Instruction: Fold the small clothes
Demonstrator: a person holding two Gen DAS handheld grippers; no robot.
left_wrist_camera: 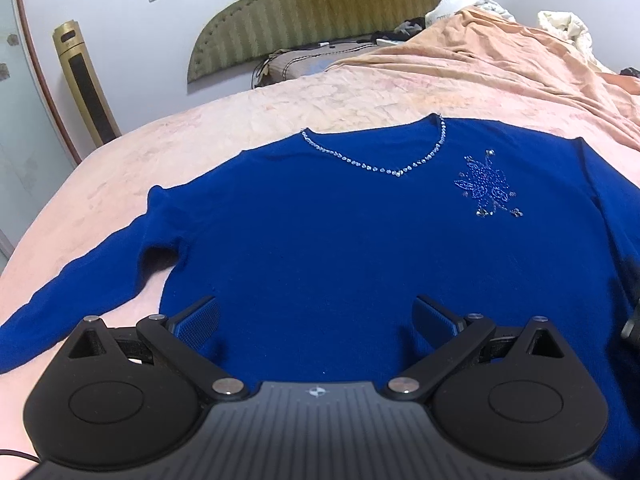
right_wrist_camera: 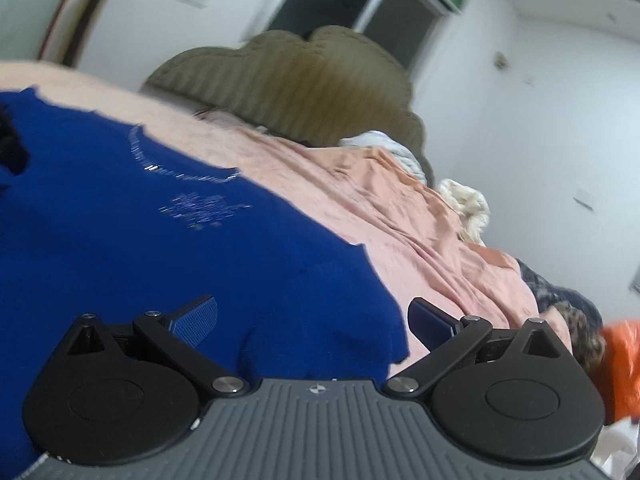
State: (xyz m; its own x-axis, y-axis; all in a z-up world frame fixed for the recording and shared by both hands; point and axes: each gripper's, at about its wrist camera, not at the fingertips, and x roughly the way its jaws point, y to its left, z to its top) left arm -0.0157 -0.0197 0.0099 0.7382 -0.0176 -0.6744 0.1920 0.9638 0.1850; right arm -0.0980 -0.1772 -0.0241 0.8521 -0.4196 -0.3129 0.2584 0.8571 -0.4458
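Well, ahead of your left gripper [left_wrist_camera: 316, 320] the blue sweater [left_wrist_camera: 340, 240] lies flat on the pink bedspread [left_wrist_camera: 240, 120], headboard [left_wrist_camera: 312, 12] far beyond; its fingers spread wide, holding nothing, above the hem. Your right gripper [right_wrist_camera: 312, 320], blurred, gapes wide too, straddling the sweater's edge, crumpled orange blanket [right_wrist_camera: 420, 220] beyond.

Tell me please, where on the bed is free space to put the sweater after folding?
The pink blanket is bare between the blue sweater and the headboard, and also left of the sweater's sleeve. The far right is crowded: a rumpled orange sheet and white bedding lie there.
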